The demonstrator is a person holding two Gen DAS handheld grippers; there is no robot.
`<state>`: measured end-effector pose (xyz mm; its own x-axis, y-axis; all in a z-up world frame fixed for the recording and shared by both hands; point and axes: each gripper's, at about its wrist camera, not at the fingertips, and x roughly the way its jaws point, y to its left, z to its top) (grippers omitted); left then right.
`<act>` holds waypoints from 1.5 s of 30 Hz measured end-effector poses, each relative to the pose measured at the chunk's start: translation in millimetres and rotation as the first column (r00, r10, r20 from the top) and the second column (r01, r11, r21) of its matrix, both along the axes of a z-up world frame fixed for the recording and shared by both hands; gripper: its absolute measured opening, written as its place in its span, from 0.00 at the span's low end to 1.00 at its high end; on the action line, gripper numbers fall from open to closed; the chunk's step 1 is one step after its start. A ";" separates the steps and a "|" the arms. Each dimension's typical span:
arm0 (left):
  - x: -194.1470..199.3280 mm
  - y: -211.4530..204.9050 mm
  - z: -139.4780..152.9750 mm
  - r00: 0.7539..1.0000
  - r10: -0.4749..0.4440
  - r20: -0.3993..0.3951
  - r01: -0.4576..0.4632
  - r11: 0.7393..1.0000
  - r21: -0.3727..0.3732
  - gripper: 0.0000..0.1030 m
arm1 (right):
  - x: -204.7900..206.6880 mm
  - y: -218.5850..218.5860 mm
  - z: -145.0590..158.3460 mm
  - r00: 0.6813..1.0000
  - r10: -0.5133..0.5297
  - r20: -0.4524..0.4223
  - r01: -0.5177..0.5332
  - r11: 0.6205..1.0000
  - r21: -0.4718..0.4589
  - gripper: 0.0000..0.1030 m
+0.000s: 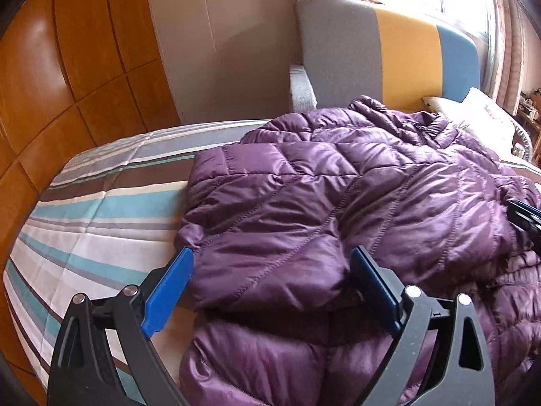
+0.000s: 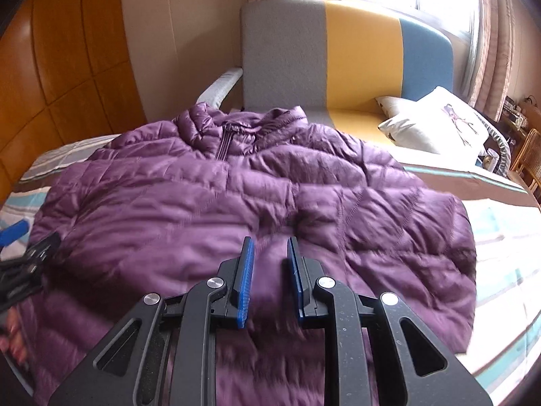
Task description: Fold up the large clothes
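Observation:
A purple quilted puffer jacket [image 1: 338,196] lies spread on the striped bed, collar toward the headboard; in the right wrist view [image 2: 236,196] its zipper and collar show at the far side. My left gripper [image 1: 274,260] is open wide, its blue fingers [image 1: 169,287] on either side of a folded-over sleeve at the jacket's left edge. My right gripper [image 2: 268,247] is open with a narrow gap, just above the jacket's middle, holding nothing. The left gripper also shows at the left edge of the right wrist view [image 2: 17,230].
The striped bedsheet [image 1: 84,209] lies bare to the left of the jacket. A grey, yellow and blue headboard [image 2: 338,50] stands at the back. White pillows [image 2: 432,121] lie at the back right. A wooden wardrobe [image 1: 50,67] is on the left.

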<state>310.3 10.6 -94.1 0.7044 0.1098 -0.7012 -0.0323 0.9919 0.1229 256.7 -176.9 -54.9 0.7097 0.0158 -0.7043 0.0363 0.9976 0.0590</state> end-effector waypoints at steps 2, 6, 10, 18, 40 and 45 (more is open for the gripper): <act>4.1 3.2 -7.6 1.000 0.014 -0.021 -0.014 1.000 -0.005 0.92 | -3.4 -5.8 -5.7 1.000 -0.007 -0.014 0.008 1.000 0.017 0.20; 11.8 7.5 -19.4 0.998 0.029 -0.059 -0.030 0.999 -0.019 0.97 | -0.2 -10.0 -22.8 0.999 -0.015 -0.032 0.017 0.999 0.041 0.20; 15.1 8.9 -27.0 0.996 0.026 -0.081 -0.029 0.999 -0.036 0.98 | 4.3 -2.7 -27.9 0.999 -0.022 -0.038 0.022 1.000 -0.002 0.20; 2.0 13.2 -17.9 0.998 0.030 -0.063 -0.034 0.997 -0.066 0.98 | -0.8 -10.2 -16.9 0.999 -0.011 -0.045 0.013 0.999 0.029 0.24; -147.1 42.4 -14.7 0.990 -0.109 -0.088 0.100 0.990 -0.103 0.98 | -144.9 0.4 21.5 0.999 0.049 -0.025 -0.048 0.999 0.014 0.43; -171.1 61.8 -16.5 0.990 -0.107 -0.093 0.095 0.988 -0.123 0.92 | -188.5 -25.6 15.5 0.999 0.016 -0.050 -0.013 0.999 0.047 0.43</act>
<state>139.2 72.4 -110.6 0.6342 -0.0462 -0.7718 0.0752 0.9972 0.0022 68.2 -202.4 -39.4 0.6728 0.0594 -0.7374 0.0258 0.9943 0.1037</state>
